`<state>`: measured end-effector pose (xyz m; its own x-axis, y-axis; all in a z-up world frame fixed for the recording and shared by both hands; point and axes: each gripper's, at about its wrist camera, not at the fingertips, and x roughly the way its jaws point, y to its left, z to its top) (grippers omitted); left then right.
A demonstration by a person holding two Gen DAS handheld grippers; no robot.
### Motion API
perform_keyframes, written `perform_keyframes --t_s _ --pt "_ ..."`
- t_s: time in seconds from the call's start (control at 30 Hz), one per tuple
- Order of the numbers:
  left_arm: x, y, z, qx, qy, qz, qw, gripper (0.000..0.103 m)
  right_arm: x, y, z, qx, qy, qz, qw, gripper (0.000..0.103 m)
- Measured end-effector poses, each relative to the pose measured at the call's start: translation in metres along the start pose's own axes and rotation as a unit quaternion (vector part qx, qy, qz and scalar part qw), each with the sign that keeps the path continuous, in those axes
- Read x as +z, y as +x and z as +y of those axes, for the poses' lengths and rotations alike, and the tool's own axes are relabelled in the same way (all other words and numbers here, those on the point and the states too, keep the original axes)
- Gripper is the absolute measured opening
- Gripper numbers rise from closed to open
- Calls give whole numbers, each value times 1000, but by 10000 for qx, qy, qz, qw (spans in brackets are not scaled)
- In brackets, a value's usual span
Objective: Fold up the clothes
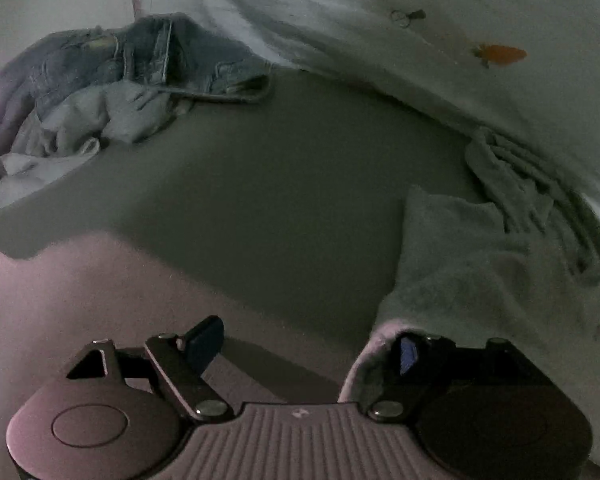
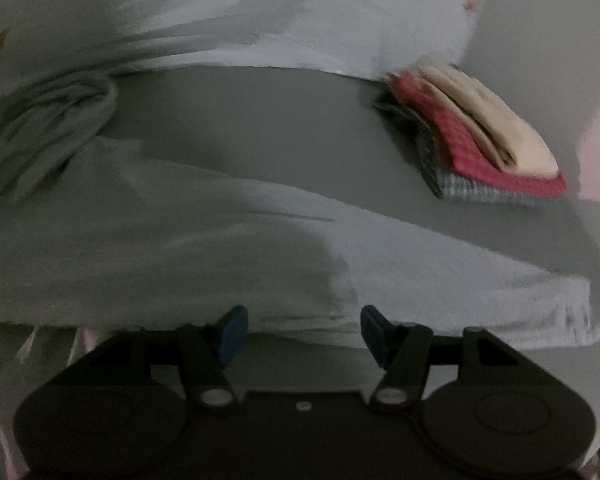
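A pale grey-green garment (image 1: 460, 272) lies on the grey table (image 1: 280, 184) at the right of the left wrist view, bunched at its far end. Its near edge is draped over the right finger (image 1: 408, 354) of my left gripper (image 1: 306, 346), whose jaws stand wide apart with only table between them. In the right wrist view the same garment (image 2: 180, 240) stretches across the table, its hem (image 2: 560, 312) at the right. My right gripper (image 2: 304, 328) is open at the cloth's near edge, and I cannot tell whether its fingers touch the cloth.
An unfolded pile with blue jeans (image 1: 140, 56) and pale clothes (image 1: 80, 128) sits at the far left. A folded stack of cream, red and grey checked cloth (image 2: 480, 136) rests at the far right. A person's white buttoned shirt (image 1: 420, 20) fills the far side.
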<state>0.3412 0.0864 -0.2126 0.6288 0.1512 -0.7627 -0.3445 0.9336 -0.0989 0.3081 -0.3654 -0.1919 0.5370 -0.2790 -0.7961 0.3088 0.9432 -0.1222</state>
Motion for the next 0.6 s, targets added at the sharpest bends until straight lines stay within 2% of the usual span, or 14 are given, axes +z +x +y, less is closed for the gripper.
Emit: perform_keyframes --t_s 0.13,0.27,0.37,0.47,0.6 --pt "0 -4 -10 -122 653 153 9977 86 4 12 -22 6 648 137 9978 64" --pt "7 -20 8 -545 712 306 9955 90 8 26 -45 161 1441 260 9891 66" --pt "15 -29 10 -609 649 216 9958 92 8 37 -58 320 1891 331 9809 70" --pt "22 -38 8 -637 552 83 9964 97 9 46 -58 318 1940 368 9798 74" --pt "32 -49 6 -674 422 -94 9968 98 9 49 -46 350 1696 236 9846 72"
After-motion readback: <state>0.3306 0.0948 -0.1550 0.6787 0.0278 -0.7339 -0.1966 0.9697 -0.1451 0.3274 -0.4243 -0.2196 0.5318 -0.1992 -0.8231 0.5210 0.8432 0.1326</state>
